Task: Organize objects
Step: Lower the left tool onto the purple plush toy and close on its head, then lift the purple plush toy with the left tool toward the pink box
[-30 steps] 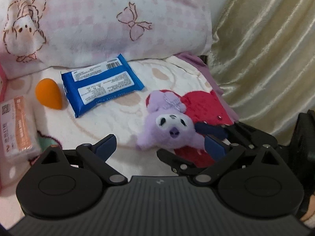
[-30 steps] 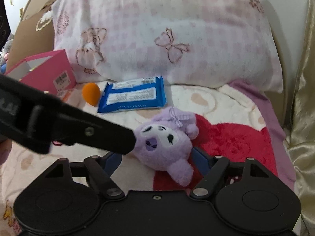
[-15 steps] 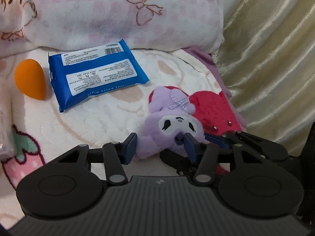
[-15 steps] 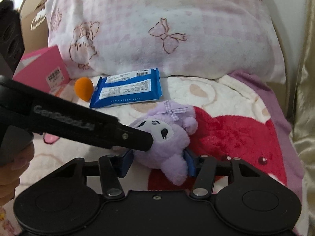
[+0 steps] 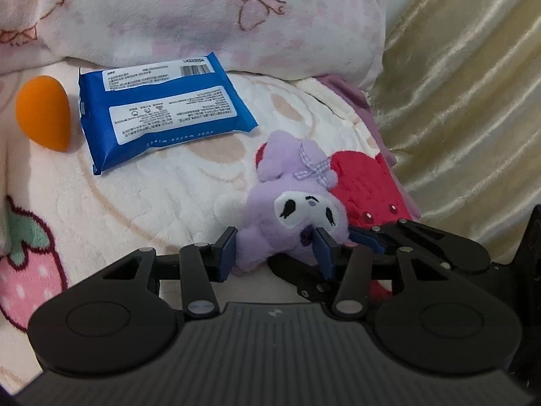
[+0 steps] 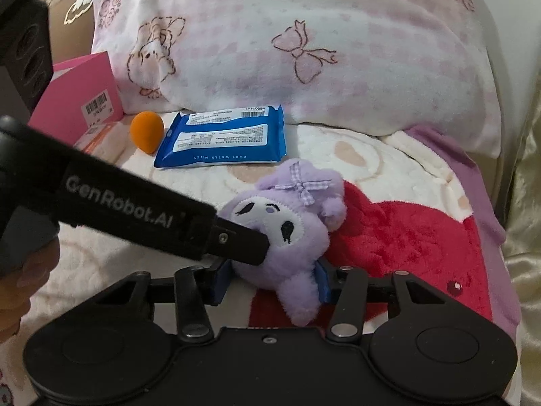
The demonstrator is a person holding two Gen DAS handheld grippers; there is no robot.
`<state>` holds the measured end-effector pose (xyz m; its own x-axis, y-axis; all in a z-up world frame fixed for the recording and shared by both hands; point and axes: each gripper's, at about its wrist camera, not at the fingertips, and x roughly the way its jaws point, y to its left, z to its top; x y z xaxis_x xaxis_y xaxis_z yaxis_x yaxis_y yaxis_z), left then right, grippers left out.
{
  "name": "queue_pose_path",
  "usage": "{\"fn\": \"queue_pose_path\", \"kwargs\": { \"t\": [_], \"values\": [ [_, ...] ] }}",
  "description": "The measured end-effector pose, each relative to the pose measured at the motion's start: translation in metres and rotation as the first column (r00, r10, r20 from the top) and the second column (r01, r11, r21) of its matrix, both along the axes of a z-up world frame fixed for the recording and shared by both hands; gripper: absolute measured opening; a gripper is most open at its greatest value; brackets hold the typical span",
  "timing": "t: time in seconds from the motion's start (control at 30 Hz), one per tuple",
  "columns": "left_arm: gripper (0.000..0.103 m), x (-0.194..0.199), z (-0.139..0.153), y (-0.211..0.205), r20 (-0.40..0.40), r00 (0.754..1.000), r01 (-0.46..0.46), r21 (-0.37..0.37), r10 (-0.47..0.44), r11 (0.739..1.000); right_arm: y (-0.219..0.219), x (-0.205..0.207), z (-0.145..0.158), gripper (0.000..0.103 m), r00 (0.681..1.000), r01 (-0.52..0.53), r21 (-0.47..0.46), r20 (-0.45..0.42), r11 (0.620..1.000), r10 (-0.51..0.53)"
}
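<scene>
Both your grippers have just been closing on the plush, and it now sits between each pair of jaws where it lies on the blanket, partly over the red heart patch. A second ago both stood wide. The left gripper has dropped onto the plush's face, pads pressing its lower half. The right gripper squeezes the body from the other side. So the pick looks secured twice over; one grip should do for moving it. Both tools point steeply down at the bed. The wipes and sponge lie untouched near the pillow
</scene>
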<state>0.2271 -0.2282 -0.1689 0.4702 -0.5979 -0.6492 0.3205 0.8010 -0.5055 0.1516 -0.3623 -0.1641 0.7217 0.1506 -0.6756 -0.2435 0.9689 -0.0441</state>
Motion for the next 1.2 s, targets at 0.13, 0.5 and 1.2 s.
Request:
{"fn": "queue_pose_path", "kwargs": {
  "t": [0.13,0.5,1.2],
  "values": [
    [0.047,-0.007,0.004,-0.001,-0.020,1.000,0.016,-0.004,-0.016,1.000,0.007,-0.007,0.006,0.052,1.000,-0.013,0.001,0.007,1.000,0.013],
    [0.047,-0.027,0.022,0.030,-0.036,0.999,-0.014,0.027,0.015,1.000,0.039,-0.019,0.015,0.052,0.998,-0.054,0.035,-0.015,0.998,0.054],
    [0.042,-0.069,0.051,0.087,-0.162,0.984,-0.070,0.032,0.074,0.997,0.088,-0.049,0.047,0.053,0.987,-0.095,0.098,-0.119,0.991,0.106]
  ]
}}
